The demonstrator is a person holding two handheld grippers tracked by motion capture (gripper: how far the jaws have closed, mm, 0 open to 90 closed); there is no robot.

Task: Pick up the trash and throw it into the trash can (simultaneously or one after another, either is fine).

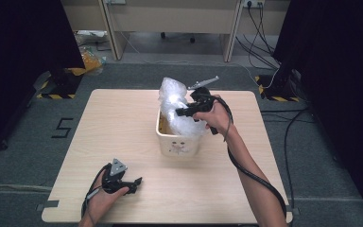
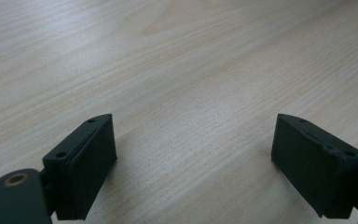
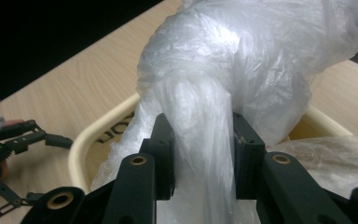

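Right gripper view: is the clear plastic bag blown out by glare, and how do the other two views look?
Right gripper view: the plastic bag glares white near its top, though its folds stay readable; the far corner is black. High view: even light on the table, dark curtains at both sides, bag bright. Left gripper view: soft focus, faint shadows beside the left gripper.

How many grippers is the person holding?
2. The left gripper rests open near the table's front edge; the right gripper is shut on the plastic bag in the bin.

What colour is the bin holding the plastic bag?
Cream, with a small printed design on its front; the bin shows best in the high view.
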